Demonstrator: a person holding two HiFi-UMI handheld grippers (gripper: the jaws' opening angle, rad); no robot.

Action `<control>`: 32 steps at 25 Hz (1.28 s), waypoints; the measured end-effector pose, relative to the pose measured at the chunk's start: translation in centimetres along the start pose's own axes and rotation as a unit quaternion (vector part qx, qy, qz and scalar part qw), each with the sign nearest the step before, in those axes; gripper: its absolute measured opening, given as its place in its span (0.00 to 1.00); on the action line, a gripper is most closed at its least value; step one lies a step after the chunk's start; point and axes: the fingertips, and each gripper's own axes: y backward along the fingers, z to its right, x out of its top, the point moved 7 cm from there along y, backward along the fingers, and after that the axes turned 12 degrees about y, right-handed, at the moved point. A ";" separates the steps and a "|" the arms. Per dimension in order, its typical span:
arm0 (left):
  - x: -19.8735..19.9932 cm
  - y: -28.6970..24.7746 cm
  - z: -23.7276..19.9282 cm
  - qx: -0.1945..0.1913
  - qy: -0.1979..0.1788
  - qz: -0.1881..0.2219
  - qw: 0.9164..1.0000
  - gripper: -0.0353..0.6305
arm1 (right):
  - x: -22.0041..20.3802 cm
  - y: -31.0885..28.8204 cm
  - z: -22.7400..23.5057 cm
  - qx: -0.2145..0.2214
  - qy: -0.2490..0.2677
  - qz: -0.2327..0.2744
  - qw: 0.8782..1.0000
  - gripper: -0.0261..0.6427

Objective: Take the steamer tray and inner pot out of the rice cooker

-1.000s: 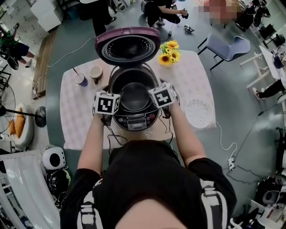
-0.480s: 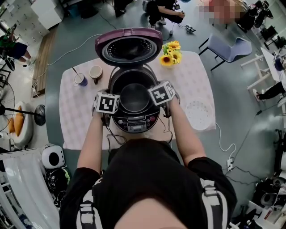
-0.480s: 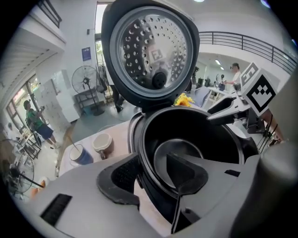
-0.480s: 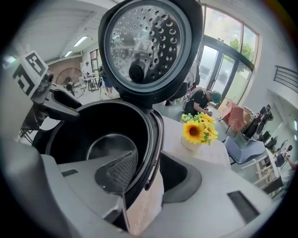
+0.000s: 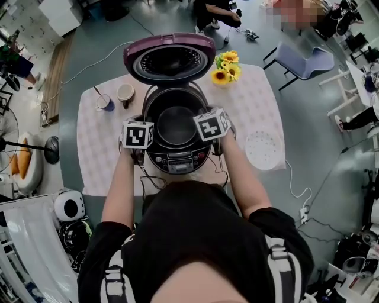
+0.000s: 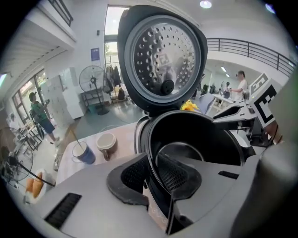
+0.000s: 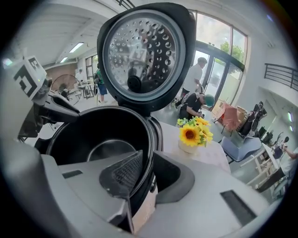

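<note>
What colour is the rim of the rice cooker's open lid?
Purple. The lid rim shows best in the head view.

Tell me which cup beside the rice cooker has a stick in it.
The blue cup, farther from the rice cooker; the brown mug beside it has a handle and no stick.

Illumination is bright, diffuse and even in all three views; shadows on the desk (image 5: 254,106) are faint. In the left gripper view a ceiling lamp (image 6: 205,4) and the window (image 6: 111,25) overexpose. The perforated rice cooker lid (image 7: 139,51) carries specular glare; the inner pot (image 7: 98,130) interior reads dark. Both gripper views show fisheye curvature, black vignetted corners and a soft near foreground.
</note>
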 end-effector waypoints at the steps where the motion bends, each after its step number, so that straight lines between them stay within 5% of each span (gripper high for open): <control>1: 0.1 0.2 -0.1 -0.002 0.009 0.004 1.000 0.15 | 0.2 0.2 0.0 -0.004 -0.005 0.002 1.000 0.15; 5: -0.2 0.8 -0.4 -0.022 0.060 0.029 0.998 0.12 | 0.0 0.6 0.3 0.001 -0.033 0.008 0.999 0.12; 9: 0.0 1.9 -0.6 -0.046 0.072 0.046 0.995 0.12 | -0.4 1.6 0.8 0.014 -0.093 0.022 0.995 0.11; 15: 0.8 4.4 -1.2 -0.101 0.158 0.094 0.978 0.10 | 1.3 4.7 1.7 0.019 -0.119 0.080 0.989 0.10; 20: 2.0 7.3 -0.7 -0.129 0.178 0.127 0.967 0.09 | 2.0 7.1 2.4 0.014 -0.147 0.117 0.982 0.09; 26: 3.5 12.0 0.5 -0.181 0.206 0.184 0.944 0.08 | 3.6 12.3 3.3 -0.001 -0.153 0.191 0.970 0.09; 32: 4.6 15.8 2.1 -0.211 0.183 0.225 0.934 0.08 | 4.1 16.8 3.8 -0.017 -0.156 0.239 0.958 0.09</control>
